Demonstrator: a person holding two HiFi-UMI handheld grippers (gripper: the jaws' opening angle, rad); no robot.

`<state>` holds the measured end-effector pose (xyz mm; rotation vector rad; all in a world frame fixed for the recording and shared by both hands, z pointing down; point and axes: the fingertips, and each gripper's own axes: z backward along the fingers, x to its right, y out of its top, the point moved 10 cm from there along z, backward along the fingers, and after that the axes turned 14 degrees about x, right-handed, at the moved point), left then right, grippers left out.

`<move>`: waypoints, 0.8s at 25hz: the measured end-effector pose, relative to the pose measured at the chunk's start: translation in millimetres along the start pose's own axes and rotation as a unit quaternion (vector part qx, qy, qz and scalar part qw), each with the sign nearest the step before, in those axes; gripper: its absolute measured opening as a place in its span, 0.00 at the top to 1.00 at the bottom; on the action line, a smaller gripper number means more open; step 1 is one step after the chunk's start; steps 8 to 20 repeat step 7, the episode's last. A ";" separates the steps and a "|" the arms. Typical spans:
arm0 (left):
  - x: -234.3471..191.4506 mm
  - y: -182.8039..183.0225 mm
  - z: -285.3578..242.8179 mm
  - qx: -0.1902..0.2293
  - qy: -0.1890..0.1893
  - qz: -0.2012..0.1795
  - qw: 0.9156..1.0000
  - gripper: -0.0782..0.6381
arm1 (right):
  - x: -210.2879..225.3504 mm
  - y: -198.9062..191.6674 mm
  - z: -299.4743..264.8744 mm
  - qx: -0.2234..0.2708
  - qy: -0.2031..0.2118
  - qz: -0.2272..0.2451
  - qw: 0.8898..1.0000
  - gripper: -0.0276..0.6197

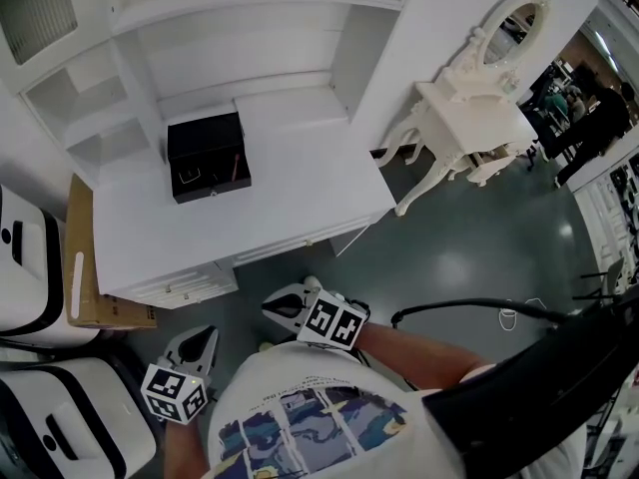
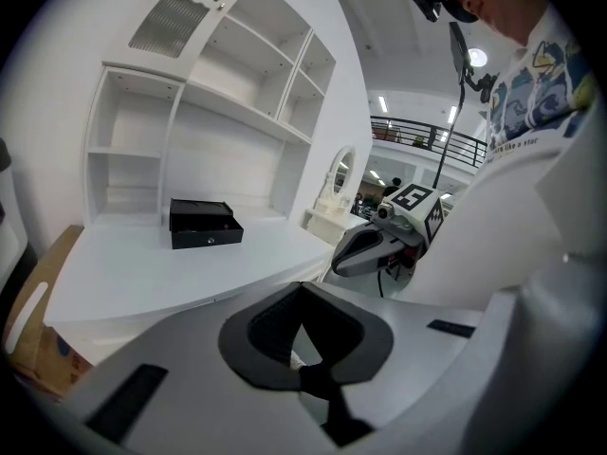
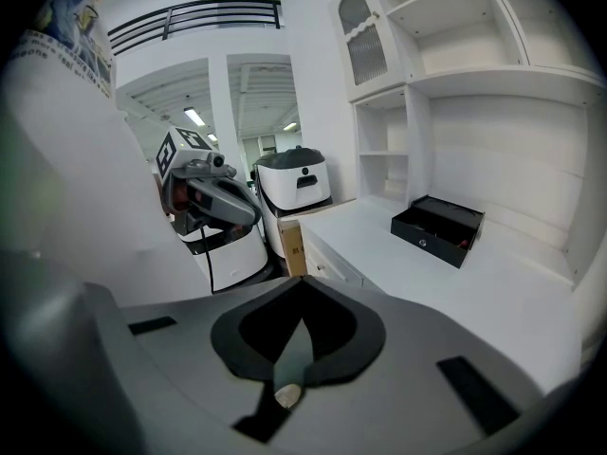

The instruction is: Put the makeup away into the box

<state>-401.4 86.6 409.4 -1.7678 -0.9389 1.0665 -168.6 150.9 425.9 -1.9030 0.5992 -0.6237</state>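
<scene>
An open black box (image 1: 208, 158) sits at the back left of the white desk (image 1: 300, 198); it also shows as the box (image 2: 204, 224) and the box (image 3: 438, 227). A thin reddish stick lies inside it. No other makeup shows on the desk. Both grippers hang in front of the desk, low by the person's body, far from the box. My left gripper (image 1: 205, 339) (image 2: 303, 301) is shut with nothing between its jaws. My right gripper (image 1: 283, 307) (image 3: 301, 297) is likewise shut and empty. Each shows in the other's view, the right gripper (image 2: 365, 251) and the left gripper (image 3: 223, 207).
White shelving (image 1: 230, 28) rises behind the desk. A cardboard carton (image 1: 85, 267) and white machines (image 1: 35, 267) stand to its left. An ornate white vanity (image 1: 469, 118) with an oval mirror stands at the right on the grey floor. A black cable (image 1: 469, 305) runs past the person.
</scene>
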 end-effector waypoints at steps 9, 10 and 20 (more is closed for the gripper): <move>-11.1 3.4 4.9 -0.003 0.006 0.000 1.000 0.87 | 4.5 5.5 -12.1 0.003 0.004 0.001 1.000 0.92; -11.1 3.4 4.9 -0.003 0.006 0.000 1.000 0.87 | 4.5 5.5 -12.1 0.003 0.004 0.001 1.000 0.92; -11.1 3.4 4.9 -0.003 0.006 0.000 1.000 0.87 | 4.5 5.5 -12.1 0.003 0.004 0.001 1.000 0.92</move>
